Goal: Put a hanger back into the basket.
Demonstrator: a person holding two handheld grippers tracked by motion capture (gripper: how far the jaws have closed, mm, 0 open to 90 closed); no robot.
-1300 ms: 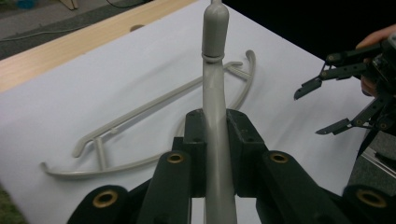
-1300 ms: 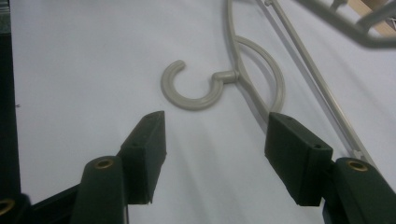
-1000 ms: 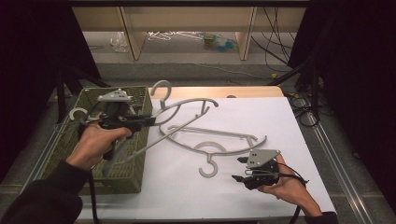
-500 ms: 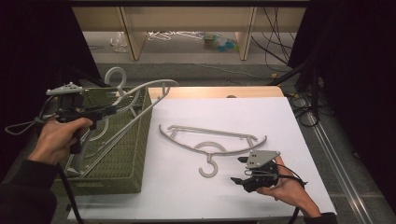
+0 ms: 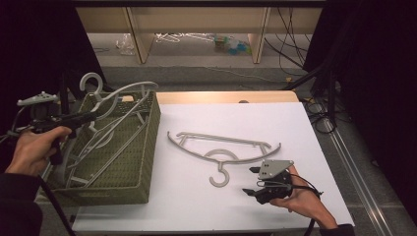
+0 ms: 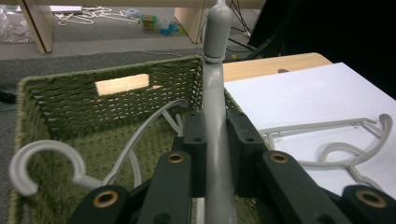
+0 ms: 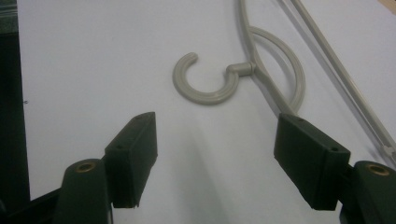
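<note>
My left gripper [image 5: 90,117] [image 6: 216,122] is shut on the arm of a grey plastic hanger [image 5: 125,91] [image 6: 216,88] and holds it tilted over the green woven basket [image 5: 150,147] [image 6: 93,100]. The held hanger's hook points up at the basket's far left corner. Another grey hanger [image 5: 110,147] lies inside the basket, its hook [image 6: 42,161] near the left wall. A third hanger [image 5: 223,147] [image 7: 203,86] lies flat on the white tabletop [image 5: 196,206]. My right gripper [image 5: 251,182] [image 7: 215,128] rests just right of that hook; its jaws have just been opening and nothing is between them.
The basket stands at the table's left edge. Black cables [image 5: 319,110] run along the floor to the right of the table. Wooden shelving [image 5: 196,29] with clutter beneath it stands beyond the far edge.
My left gripper has carried its hanger leftward from above the table's middle to over the basket. The right hand has stayed where it was.
</note>
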